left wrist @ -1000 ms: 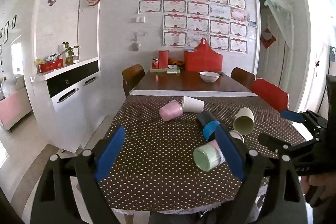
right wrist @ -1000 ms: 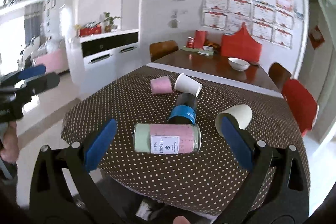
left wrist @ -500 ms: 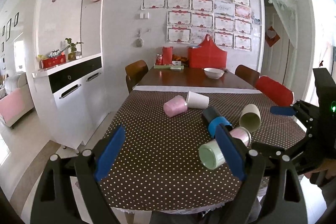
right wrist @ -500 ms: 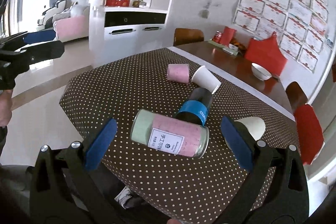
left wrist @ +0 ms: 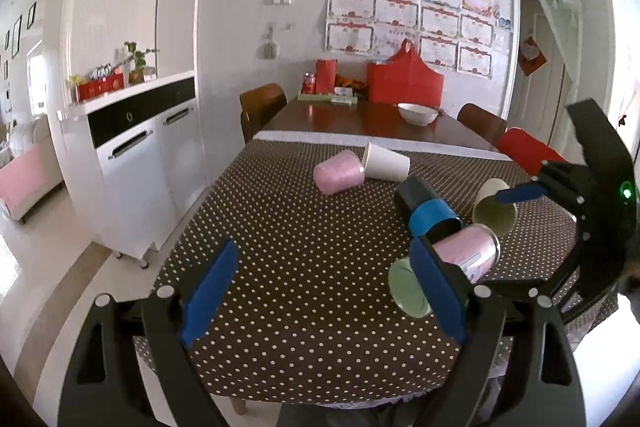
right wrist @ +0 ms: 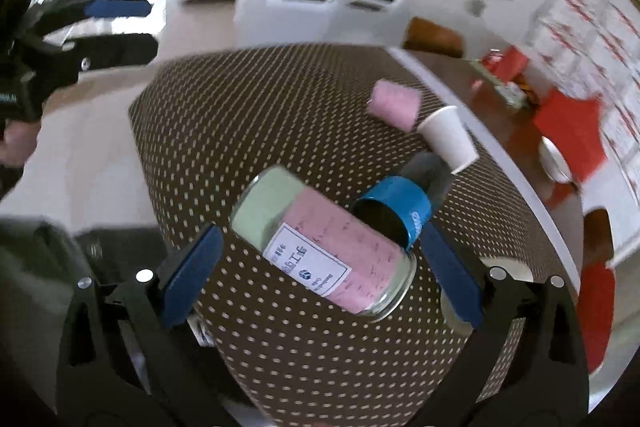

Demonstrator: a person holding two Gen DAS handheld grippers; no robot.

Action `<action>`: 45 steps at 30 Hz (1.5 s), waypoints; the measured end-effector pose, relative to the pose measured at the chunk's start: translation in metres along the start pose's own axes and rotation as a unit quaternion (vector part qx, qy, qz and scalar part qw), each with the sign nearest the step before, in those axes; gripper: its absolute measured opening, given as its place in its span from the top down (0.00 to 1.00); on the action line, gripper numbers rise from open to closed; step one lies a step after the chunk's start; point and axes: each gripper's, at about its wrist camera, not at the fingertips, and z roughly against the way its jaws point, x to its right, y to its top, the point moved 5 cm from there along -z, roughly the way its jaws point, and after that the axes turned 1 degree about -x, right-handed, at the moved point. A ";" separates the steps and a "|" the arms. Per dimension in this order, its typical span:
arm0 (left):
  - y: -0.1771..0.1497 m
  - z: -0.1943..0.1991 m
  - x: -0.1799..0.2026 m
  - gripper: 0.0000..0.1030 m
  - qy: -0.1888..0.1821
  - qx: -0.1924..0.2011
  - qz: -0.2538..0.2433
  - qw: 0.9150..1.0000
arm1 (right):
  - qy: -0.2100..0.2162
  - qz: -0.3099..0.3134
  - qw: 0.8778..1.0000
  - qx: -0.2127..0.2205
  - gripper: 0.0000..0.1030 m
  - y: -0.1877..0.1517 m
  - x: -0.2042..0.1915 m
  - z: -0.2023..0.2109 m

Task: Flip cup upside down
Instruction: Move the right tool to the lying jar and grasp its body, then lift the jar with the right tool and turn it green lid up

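Note:
Several cups lie on their sides on the dotted brown tablecloth (left wrist: pixel 304 267). A glass cup with a pink and green sleeve (right wrist: pixel 320 243) lies nearest; it also shows in the left wrist view (left wrist: pixel 464 259). My right gripper (right wrist: pixel 320 275) is open, its fingers on either side of this cup and apart from it; it shows at the right edge of the left wrist view (left wrist: pixel 520 235). A black cup with a blue band (right wrist: pixel 404 203) lies just behind. My left gripper (left wrist: pixel 324 291) is open and empty above the table's near left part.
A pink cup (left wrist: pixel 338 177), a white paper cup (left wrist: pixel 386 167) and a cream cup (left wrist: pixel 494 213) lie further back. A white bowl (left wrist: pixel 418 113) and red boxes stand at the far end. Chairs flank the table; a white cabinet (left wrist: pixel 140 155) stands left.
My right gripper has moved down and closer to the pink and green glass cup and tilted; its view is blurred by motion. My left gripper has shifted only slightly.

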 end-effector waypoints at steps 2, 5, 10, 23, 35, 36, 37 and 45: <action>-0.003 -0.009 0.000 0.16 0.001 -0.009 0.002 1.000 | 0.022 0.037 0.999 -0.031 0.06 0.003 0.001 -0.014; -0.008 -0.018 0.000 0.16 -0.001 -0.022 0.006 1.000 | 0.053 0.085 0.993 -0.068 0.08 0.008 0.000 -0.032; -0.014 -0.031 0.000 0.16 -0.007 -0.040 0.008 0.999 | 0.090 0.142 0.978 -0.123 0.13 0.011 -0.010 -0.055; -0.021 -0.043 -0.009 0.16 -0.019 -0.057 0.018 0.998 | 0.097 0.168 0.958 -0.210 0.23 0.010 -0.016 -0.100; -0.025 -0.043 -0.005 0.16 -0.018 -0.064 0.013 0.998 | 0.103 0.151 0.961 -0.207 0.24 0.028 -0.020 -0.110; -0.025 -0.044 -0.005 0.16 -0.017 -0.066 0.013 0.998 | 0.105 0.153 0.961 -0.207 0.23 0.030 -0.021 -0.112; -0.025 -0.044 -0.005 0.16 -0.017 -0.067 0.013 0.998 | 0.106 0.156 0.960 -0.208 0.23 0.032 -0.021 -0.113; -0.025 -0.047 -0.006 0.16 -0.014 -0.068 0.017 0.997 | 0.112 0.171 0.954 -0.221 0.24 0.042 -0.024 -0.121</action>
